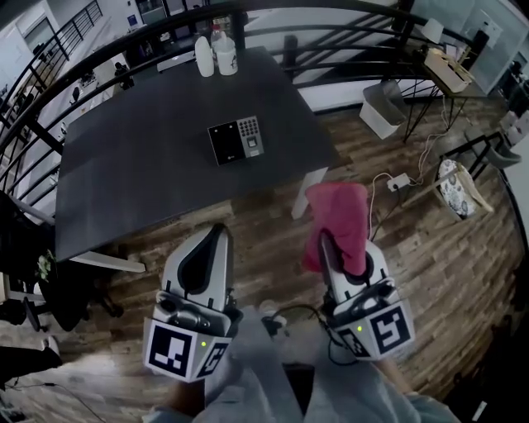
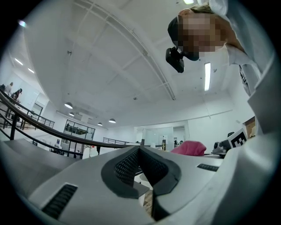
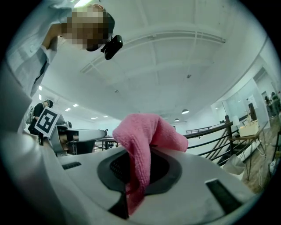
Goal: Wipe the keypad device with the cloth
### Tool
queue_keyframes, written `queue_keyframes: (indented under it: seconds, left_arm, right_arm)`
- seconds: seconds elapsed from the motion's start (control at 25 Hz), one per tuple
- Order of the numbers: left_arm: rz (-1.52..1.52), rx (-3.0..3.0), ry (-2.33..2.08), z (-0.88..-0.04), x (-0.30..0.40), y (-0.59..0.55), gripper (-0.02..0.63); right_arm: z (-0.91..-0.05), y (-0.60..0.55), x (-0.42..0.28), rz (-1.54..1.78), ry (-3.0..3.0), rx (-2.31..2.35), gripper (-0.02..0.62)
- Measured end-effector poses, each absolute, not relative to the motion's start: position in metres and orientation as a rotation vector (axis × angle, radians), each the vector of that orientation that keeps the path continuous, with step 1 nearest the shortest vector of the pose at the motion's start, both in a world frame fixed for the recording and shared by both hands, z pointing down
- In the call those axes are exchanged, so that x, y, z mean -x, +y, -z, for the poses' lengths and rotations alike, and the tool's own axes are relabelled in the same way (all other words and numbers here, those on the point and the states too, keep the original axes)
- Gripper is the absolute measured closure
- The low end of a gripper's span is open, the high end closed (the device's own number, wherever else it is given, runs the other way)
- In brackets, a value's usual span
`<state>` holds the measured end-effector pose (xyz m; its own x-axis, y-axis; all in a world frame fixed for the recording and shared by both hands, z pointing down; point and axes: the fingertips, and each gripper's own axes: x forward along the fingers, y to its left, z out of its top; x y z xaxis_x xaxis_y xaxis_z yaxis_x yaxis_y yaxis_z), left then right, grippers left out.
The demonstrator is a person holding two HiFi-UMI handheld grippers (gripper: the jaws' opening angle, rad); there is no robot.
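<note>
The keypad device (image 1: 235, 140), black with a grey number pad, lies flat near the front right of the dark table (image 1: 132, 157). My right gripper (image 1: 324, 240) is shut on a pink cloth (image 1: 337, 216), held over the wooden floor well short of the table. In the right gripper view the cloth (image 3: 145, 140) bunches up out of the shut gripper (image 3: 137, 176) and hangs over it. My left gripper (image 1: 216, 233) is beside it, shut and empty. The left gripper view shows that gripper (image 2: 140, 154) tilted up toward the ceiling, with the cloth (image 2: 189, 148) off to the right.
Two white bottles (image 1: 215, 54) stand at the table's far edge. A curved black railing (image 1: 347, 12) runs behind the table. Right of it are a white bin (image 1: 383, 107), a power strip (image 1: 397, 182) with cables and a chair (image 1: 457, 190). An office chair base (image 1: 74, 301) sits at the left.
</note>
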<state>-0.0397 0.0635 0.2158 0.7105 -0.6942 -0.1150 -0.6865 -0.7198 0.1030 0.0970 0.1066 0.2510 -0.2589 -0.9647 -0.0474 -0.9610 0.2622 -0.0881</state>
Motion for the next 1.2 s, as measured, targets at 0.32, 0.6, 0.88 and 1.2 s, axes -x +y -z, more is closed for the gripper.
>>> queue_keyframes:
  seconds: [0.32,0.6,0.88,1.2]
  left_arm:
    - [0.239,-2.847,-1.207,-0.215,0.057,0.051,0.606]
    - [0.241,-2.827,-1.250,-0.217,0.073,0.050,0.606]
    - [0.232,-2.812,-1.290,-0.220,0.081,0.047,0.606]
    - [0.214,-2.777,-1.371,-0.226,0.085,0.026,0.606]
  right_arm:
    - [-0.251,0.088,-0.085,0.059,2.443,1.828,0.554]
    - [-0.254,0.085,-0.078,0.056,2.488,1.831,0.554]
    - [-0.258,0.078,-0.073,0.061,2.513,1.828,0.554]
    - [-0.268,0.052,-0.078,0.077,2.554,1.779,0.554]
